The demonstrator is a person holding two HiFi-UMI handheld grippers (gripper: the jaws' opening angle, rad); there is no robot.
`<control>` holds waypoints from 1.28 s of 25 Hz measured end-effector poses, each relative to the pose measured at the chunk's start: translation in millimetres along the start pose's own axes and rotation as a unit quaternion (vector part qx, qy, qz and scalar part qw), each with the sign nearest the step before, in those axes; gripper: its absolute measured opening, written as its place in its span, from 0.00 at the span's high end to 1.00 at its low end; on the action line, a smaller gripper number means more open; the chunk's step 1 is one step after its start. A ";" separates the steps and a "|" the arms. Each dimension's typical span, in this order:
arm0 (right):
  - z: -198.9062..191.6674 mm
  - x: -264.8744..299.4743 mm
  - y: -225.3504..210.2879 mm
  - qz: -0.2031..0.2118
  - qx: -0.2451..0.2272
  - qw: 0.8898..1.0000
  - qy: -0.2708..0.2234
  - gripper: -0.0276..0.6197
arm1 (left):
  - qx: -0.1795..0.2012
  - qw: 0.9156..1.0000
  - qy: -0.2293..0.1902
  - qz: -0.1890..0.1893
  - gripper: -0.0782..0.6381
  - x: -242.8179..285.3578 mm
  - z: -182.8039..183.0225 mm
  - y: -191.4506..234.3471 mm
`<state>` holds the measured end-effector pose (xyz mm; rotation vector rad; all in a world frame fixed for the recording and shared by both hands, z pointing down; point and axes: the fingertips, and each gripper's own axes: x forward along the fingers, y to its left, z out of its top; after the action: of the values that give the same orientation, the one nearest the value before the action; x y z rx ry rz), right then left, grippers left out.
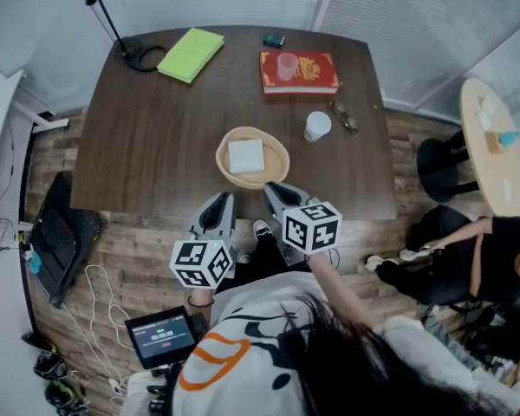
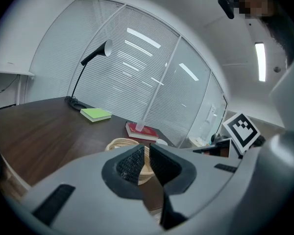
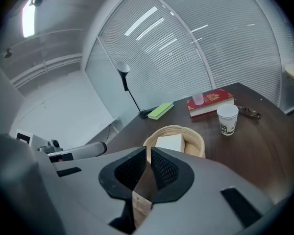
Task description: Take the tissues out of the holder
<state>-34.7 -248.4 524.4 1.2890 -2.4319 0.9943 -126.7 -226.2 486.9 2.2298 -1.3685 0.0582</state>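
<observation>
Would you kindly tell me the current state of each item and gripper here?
Tissues: stacked inside the holder.
Holder: upright.
Paper cup: upright.
Red book: closed.
Green notebook: closed.
Left gripper: shut, empty.
Right gripper: shut, empty.

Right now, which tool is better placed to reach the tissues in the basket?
Probably right: the right tool sits nearer the basket, tissues straight ahead; the left tool is farther back.
</observation>
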 end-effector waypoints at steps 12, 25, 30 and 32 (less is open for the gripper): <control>12.3 55.3 -18.6 -0.002 0.000 0.999 0.051 0.66 | -0.008 1.000 0.002 0.019 0.85 31.1 13.9 20.7; 0.2 117.9 -37.8 -0.030 -0.005 0.989 0.146 0.42 | -0.010 0.999 -0.006 0.036 0.85 48.3 34.2 41.9; -12.3 134.3 -45.8 -0.062 -0.016 0.981 0.184 0.34 | -0.011 0.999 -0.008 0.038 0.85 49.7 39.0 45.7; -14.6 138.1 -51.2 -0.081 -0.018 0.977 0.196 0.32 | -0.011 0.999 -0.009 0.041 0.85 48.5 41.1 47.9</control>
<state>-77.6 -348.7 624.5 1.1319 -2.0073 1.0402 -152.6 -301.4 485.2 2.1606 -1.4631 0.0503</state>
